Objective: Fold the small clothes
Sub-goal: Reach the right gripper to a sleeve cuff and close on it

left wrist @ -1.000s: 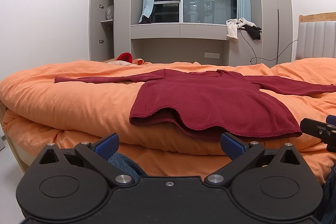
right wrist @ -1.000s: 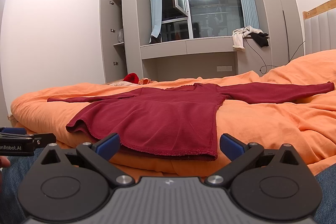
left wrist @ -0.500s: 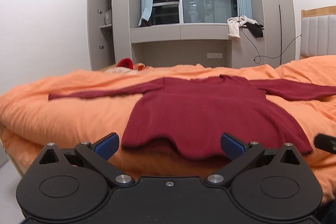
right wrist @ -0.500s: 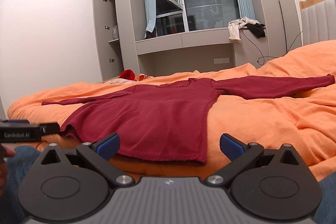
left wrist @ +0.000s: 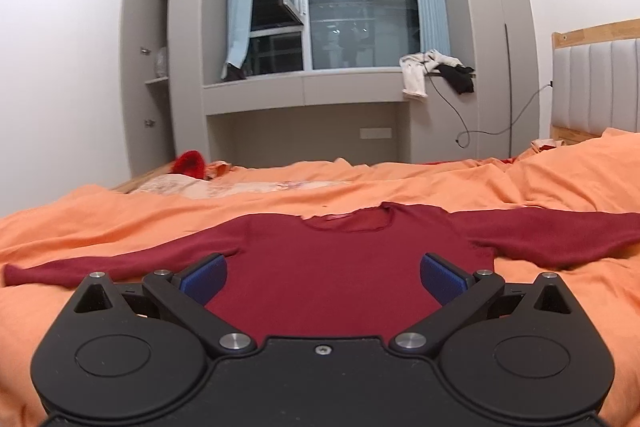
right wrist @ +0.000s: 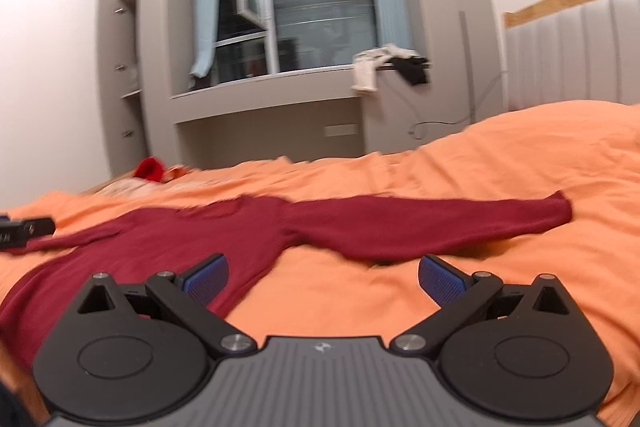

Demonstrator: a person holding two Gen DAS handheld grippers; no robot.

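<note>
A dark red long-sleeved top [left wrist: 344, 267] lies flat on the orange duvet [left wrist: 120, 223], both sleeves spread out sideways. My left gripper [left wrist: 323, 277] is open and empty, hovering over the middle of the top's body. In the right wrist view the top [right wrist: 168, 247] lies to the left, its right sleeve [right wrist: 440, 223] stretching across the bed. My right gripper [right wrist: 323, 277] is open and empty above the duvet beside the top's right edge, just below that sleeve. The left gripper's tip [right wrist: 24, 229] shows at the far left edge.
A padded headboard [left wrist: 596, 87] stands at the right. A window ledge [left wrist: 304, 91] with draped clothes [left wrist: 432, 71] and an open grey cupboard [left wrist: 148, 75] lie beyond the bed. A red item [left wrist: 190, 163] sits at the bed's far left corner.
Both grippers have moved forward and up over the bed. The left one now sits over the top's body, the right one over the duvet near the right sleeve. Both stayed open.
</note>
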